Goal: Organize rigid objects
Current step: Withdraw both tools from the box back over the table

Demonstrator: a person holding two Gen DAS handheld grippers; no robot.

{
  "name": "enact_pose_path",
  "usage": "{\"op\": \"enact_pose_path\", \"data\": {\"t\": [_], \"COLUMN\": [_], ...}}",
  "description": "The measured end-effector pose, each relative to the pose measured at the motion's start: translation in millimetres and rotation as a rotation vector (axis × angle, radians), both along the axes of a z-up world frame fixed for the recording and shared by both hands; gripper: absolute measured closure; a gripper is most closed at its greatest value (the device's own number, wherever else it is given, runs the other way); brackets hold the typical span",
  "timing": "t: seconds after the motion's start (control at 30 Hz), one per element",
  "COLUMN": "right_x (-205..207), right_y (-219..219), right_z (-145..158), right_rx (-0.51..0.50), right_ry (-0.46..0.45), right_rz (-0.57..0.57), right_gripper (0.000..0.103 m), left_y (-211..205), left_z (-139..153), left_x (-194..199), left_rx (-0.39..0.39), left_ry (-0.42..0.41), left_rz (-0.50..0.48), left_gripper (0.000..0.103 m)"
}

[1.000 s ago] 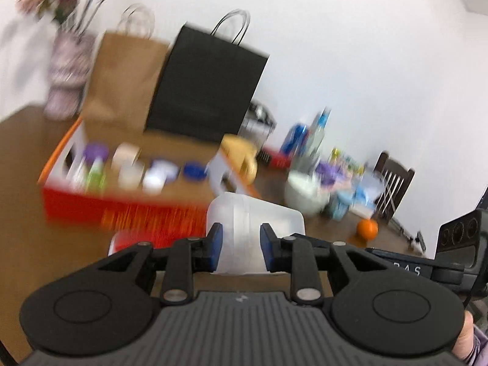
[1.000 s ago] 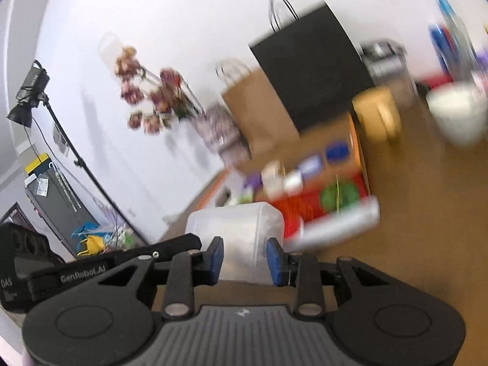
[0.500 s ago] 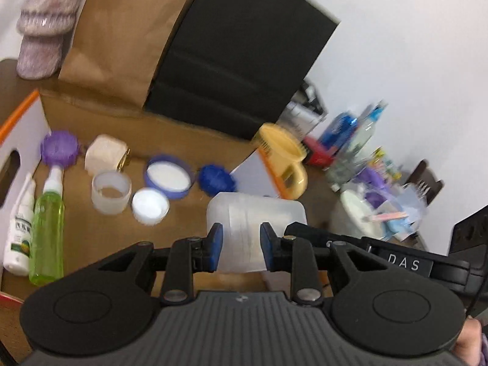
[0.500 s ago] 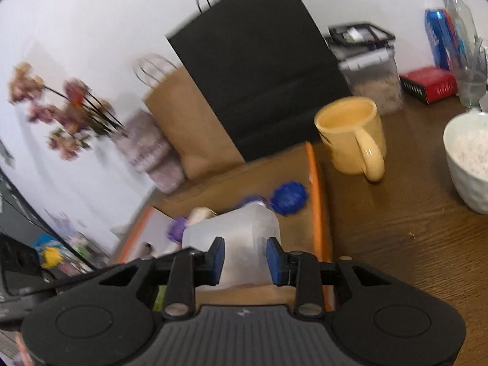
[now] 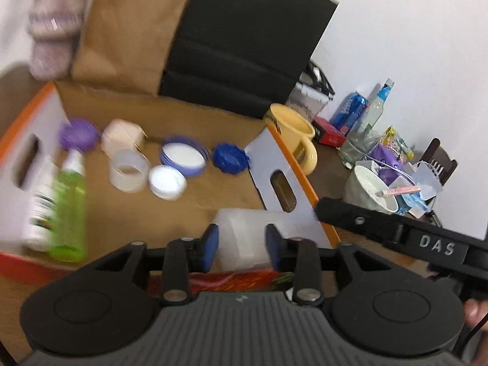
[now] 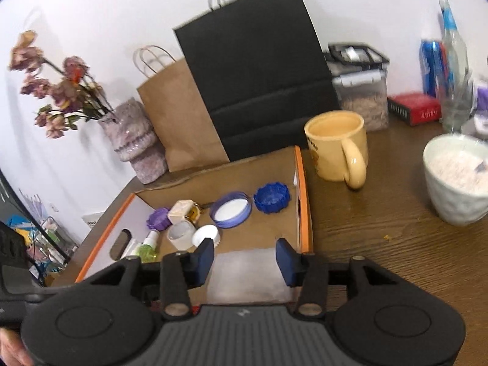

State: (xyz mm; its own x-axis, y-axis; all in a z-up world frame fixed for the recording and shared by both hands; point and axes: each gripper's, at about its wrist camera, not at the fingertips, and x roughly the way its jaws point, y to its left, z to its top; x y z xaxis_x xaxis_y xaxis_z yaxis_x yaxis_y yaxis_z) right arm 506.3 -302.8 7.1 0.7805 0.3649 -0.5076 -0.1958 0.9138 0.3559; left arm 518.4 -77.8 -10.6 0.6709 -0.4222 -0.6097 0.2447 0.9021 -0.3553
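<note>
Left tongs (image 5: pixel 241 245) grasp a translucent white plastic container (image 5: pixel 259 235) just inside the orange-edged cardboard box (image 6: pixel 300 183); right tongs (image 6: pixel 244 259) released. One-sided grip risks tipping it.

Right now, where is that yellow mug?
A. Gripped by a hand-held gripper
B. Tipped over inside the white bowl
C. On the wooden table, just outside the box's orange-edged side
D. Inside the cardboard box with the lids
C: the yellow mug stands upright on the wooden table, just beyond the cardboard box side.
</note>
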Motion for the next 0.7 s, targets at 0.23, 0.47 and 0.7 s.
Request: {"op": "enact_pose_path", "data": {"t": [0.23,0.47,0.7], "right_x": [-78.9,-145.2,-200.6], "right_y": [1.7,-9.6,-6.5], "right_z": [31.0,31.0,31.8], "right_rx": [-0.193,-0.262,-0.21], "right_ry": [-0.178,-0.232,-0.254], "right_rz": [0.01,-0.059,-0.055], "right_gripper": [0.012,0.01,0.01], "left_y": [27.6,71.0,82.5], "left_z": [44.7,64.9,79.8], "left_x": [-100.1,-183.8,-240.3], "left_rx": [0.324,0.358,0.324], "left_ry": [-0.306,-0.392,-0.433], "left_rz": [0.172,0.261,0.286], "left_gripper": [0.019,0.008,0.005]}}
